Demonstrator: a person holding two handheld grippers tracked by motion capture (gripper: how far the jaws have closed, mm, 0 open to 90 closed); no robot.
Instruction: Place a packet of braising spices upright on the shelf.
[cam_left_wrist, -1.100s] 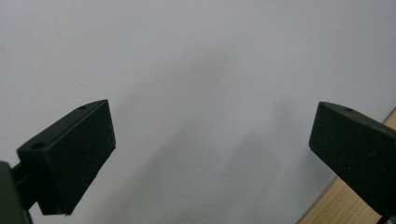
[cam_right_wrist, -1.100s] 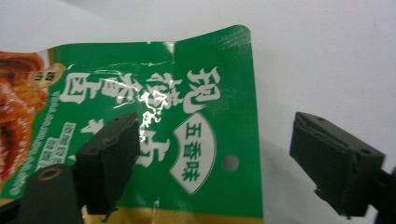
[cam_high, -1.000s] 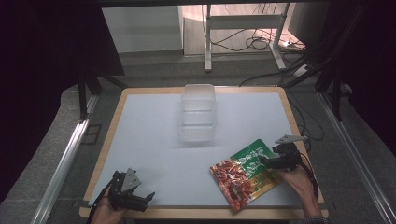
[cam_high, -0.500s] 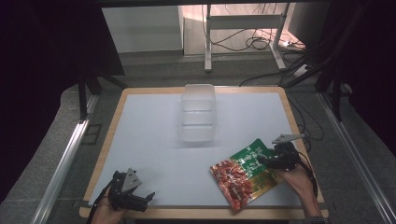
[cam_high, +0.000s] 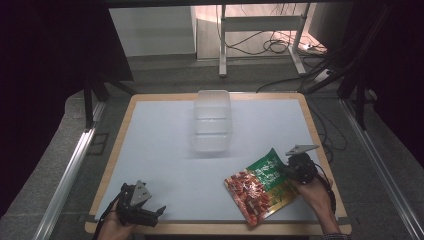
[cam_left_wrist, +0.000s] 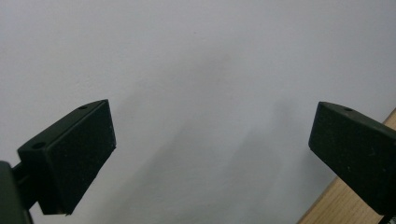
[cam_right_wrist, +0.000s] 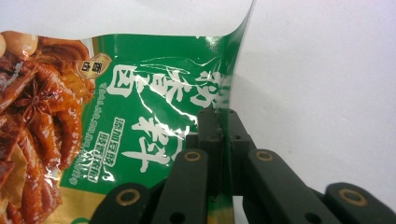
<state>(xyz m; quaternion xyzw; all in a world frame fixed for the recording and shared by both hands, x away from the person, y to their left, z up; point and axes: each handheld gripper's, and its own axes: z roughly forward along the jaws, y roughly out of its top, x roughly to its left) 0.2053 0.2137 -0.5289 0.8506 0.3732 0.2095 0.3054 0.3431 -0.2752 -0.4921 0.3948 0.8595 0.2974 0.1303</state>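
Observation:
A green, red and gold snack packet (cam_high: 260, 191) lies on the white mat at the front right; its printed face (cam_right_wrist: 116, 116) shows in the right gripper view. My right gripper (cam_high: 289, 172) has just been closing and now stands shut on the packet's green edge, the foil pinched between its two black jaws (cam_right_wrist: 219, 123). That edge curls up off the mat. My left gripper (cam_high: 152, 214) rests at the front left corner, its jaws wide apart over bare mat with nothing between them (cam_left_wrist: 210, 154).
A clear plastic lidded box (cam_high: 212, 120) stands at the middle back of the mat. The wooden table rim (cam_high: 310, 120) frames the mat, and its edge (cam_left_wrist: 345, 205) shows beside the left gripper. Cables and a metal stand lie on the floor beyond.
The right gripper's jaws have shut on the packet's green edge, and that corner has lifted slightly. The left gripper has stayed still.

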